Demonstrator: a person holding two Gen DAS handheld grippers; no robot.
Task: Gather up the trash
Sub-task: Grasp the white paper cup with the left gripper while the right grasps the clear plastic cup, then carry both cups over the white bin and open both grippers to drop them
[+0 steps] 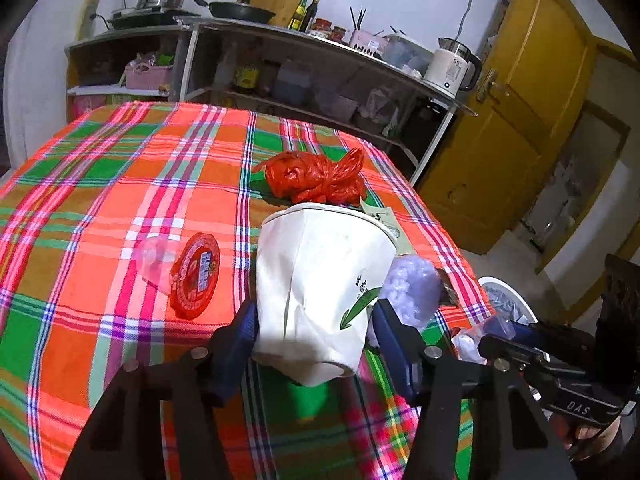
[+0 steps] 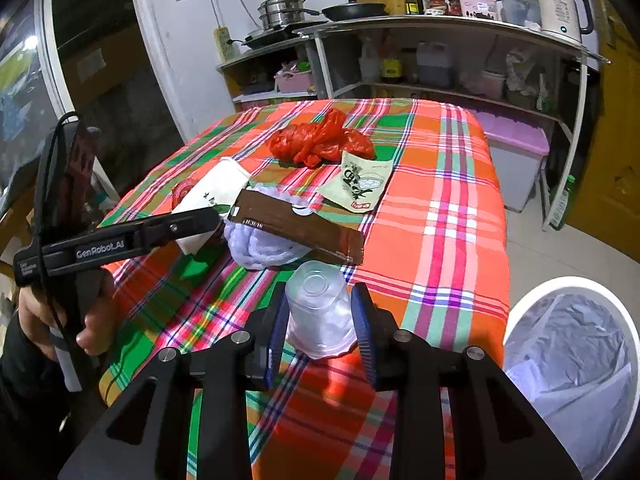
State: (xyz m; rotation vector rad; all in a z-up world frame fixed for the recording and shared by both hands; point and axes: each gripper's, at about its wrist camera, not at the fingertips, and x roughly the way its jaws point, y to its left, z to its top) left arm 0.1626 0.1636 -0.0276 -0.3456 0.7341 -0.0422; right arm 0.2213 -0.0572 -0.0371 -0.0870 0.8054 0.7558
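My left gripper [image 1: 316, 330] is shut on a crumpled white paper cup [image 1: 320, 280], its blue pads pressing the cup's two sides just above the plaid tablecloth [image 1: 120, 160]. A clear plastic cup [image 2: 320, 312] sits base-up between the pads of my right gripper [image 2: 321, 318], which is shut on it near the table's front edge. Further trash lies on the cloth: a red plastic bag [image 2: 320, 140], a jelly cup with a red lid [image 1: 194, 276], a pale purple foam net [image 2: 260, 246], a brown wrapper [image 2: 296, 228] and a green-white packet [image 2: 360, 184].
A white-rimmed bin with a plastic liner [image 2: 572, 360] stands on the floor off the table's right front corner. Metal shelves [image 2: 440, 28] with pots, bottles and a kettle run behind the table. A yellow door [image 1: 520, 120] is at the right.
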